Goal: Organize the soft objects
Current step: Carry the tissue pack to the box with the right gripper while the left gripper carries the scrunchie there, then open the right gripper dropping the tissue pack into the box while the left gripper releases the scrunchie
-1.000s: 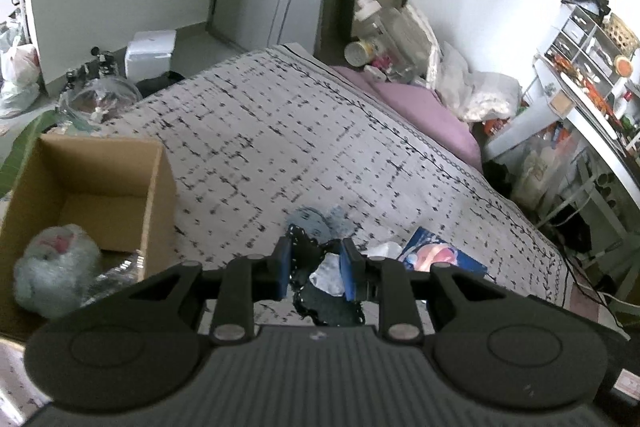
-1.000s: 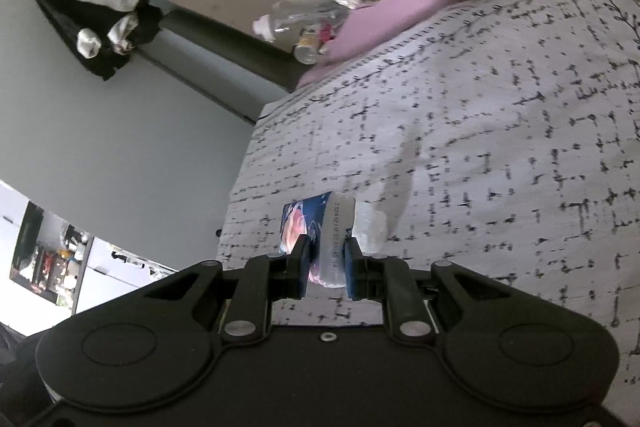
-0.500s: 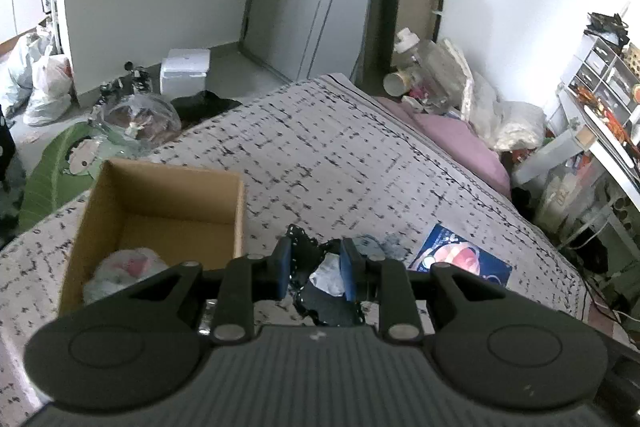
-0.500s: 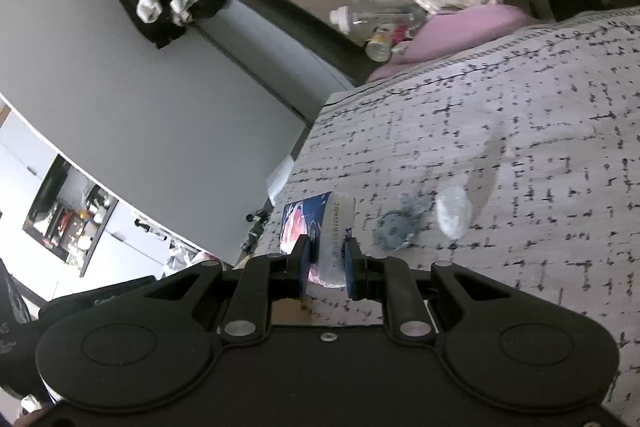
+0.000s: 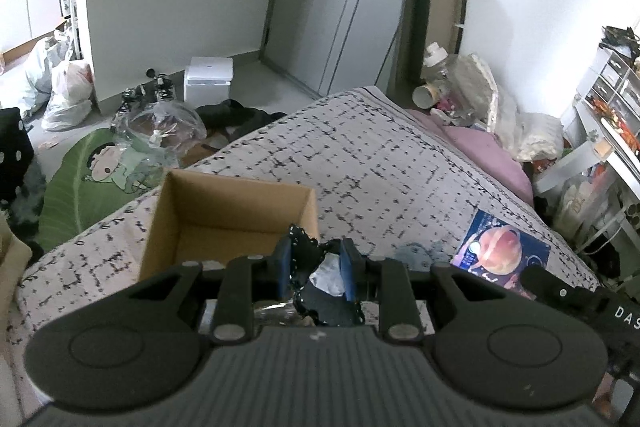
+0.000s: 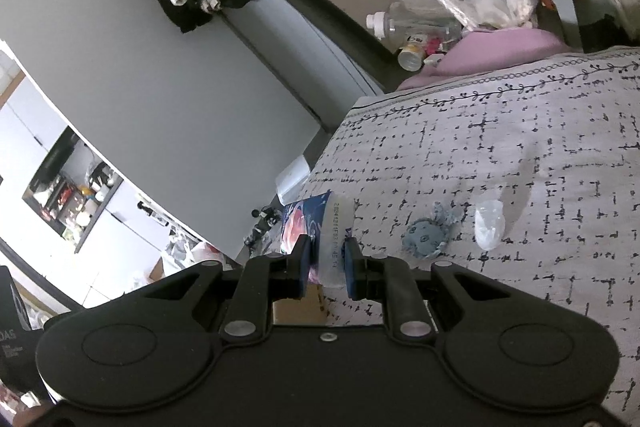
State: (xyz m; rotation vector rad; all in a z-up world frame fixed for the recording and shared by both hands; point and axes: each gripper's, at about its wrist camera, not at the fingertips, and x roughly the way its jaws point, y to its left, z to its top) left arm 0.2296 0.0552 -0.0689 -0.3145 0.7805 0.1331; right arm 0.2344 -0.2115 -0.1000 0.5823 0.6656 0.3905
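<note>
Both grippers have risen since earlier; the box (image 5: 224,219) now sits nearer. Left gripper (image 5: 316,267) pinches a black cloth (image 5: 320,301), right gripper (image 6: 326,263) a packet (image 6: 320,227). Carrying step; next, lower over the box and release.

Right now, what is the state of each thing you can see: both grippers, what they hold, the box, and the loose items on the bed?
left gripper: shut on a black lace item with a white tag.
black lace item: held, above the box corner.
right gripper: shut on a printed packet.
printed packet: held, lifted off the bed.
cardboard box: open, upright on the bed.
blue knitted piece: lying loose on the bed.
clear plastic piece: lying loose beside it.
</note>
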